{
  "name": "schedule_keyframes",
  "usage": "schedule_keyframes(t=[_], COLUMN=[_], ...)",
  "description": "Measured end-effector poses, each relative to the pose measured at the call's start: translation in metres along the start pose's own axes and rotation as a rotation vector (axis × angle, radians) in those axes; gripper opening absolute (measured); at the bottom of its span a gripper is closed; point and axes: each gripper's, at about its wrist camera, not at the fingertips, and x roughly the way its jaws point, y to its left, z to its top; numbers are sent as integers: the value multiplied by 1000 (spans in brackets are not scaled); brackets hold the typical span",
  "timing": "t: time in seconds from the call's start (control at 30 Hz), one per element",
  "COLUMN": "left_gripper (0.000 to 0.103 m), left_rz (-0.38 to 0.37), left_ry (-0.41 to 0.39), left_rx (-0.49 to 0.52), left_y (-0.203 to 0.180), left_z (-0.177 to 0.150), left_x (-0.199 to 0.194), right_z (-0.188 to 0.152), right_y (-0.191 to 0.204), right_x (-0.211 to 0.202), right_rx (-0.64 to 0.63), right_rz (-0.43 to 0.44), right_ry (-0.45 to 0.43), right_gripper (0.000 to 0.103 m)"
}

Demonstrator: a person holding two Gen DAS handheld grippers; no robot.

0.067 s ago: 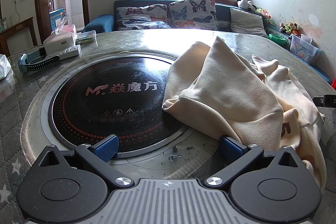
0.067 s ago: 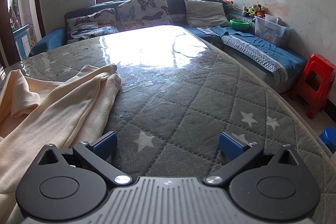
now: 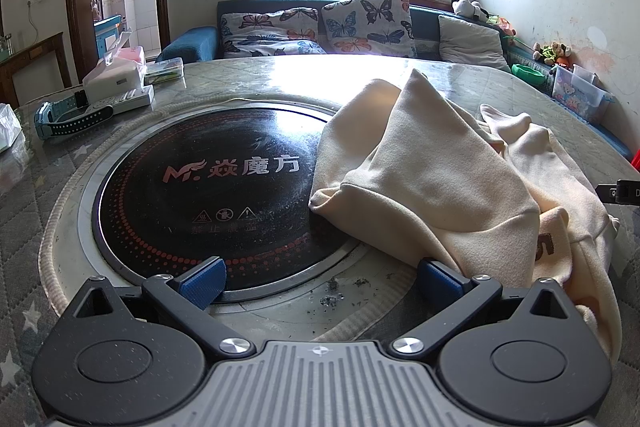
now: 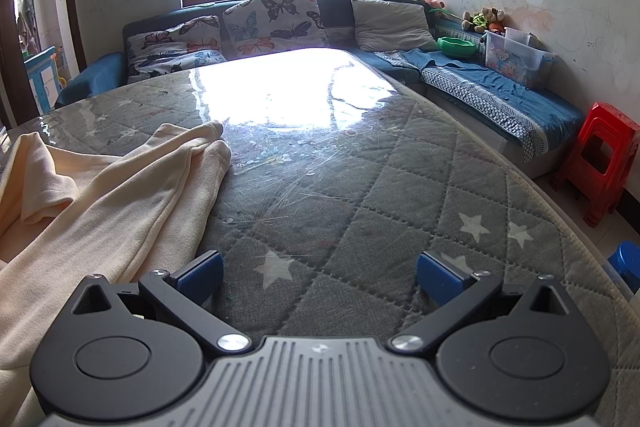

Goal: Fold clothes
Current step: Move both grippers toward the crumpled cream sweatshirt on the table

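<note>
Nothing has changed since 0.1 s ago: both views match, cloth and grippers in the same places, so no progress on the fold yet. Cream garment (image 3: 436, 183) lies crumpled in a heap on the table (image 4: 360, 187), its left part draped over the right edge of the black induction hob (image 3: 208, 187), the rest bunched toward the near right; a printed mark shows on a near-right fold. In the right wrist view the same garment (image 4: 120, 195) fills the left side, with one sleeve-like end reaching toward the far glare patch. Left gripper (image 3: 320, 277) has its fingers wide apart and holds nothing; its right pad (image 3: 438, 277) sits just beside the cloth edge, can't tell if touching. Right gripper (image 4: 318, 275) is also spread wide and empty, over bare quilted cover, left pad (image 4: 200, 273) right next to the garment's edge. Judgement: still pre-grasp; the garment needs spreading flat before any fold, and both grippers look placed to take an edge each. Risk: cloth dragging across the hob's rim. Clutter at far left: watch (image 3: 68, 115) and tissue box (image 3: 114, 75), well apart from the cloth.
</note>
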Motion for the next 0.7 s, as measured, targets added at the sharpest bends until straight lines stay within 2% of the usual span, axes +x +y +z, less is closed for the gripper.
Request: schedule_keyframes(t=[0.4, 0.7], left_gripper=[103, 103], left_rz=[39, 81], left_ry=[5, 8], left_rx=[4, 6], left_y=[-5, -6], left_z=[-3, -8], left_x=[-11, -32], right_z=[-3, -18], right_y=[1, 8], right_x=[-3, -39], right_rx=[-6, -71], right_rz=[34, 62], right_ry=[2, -29], right_gripper=[103, 103])
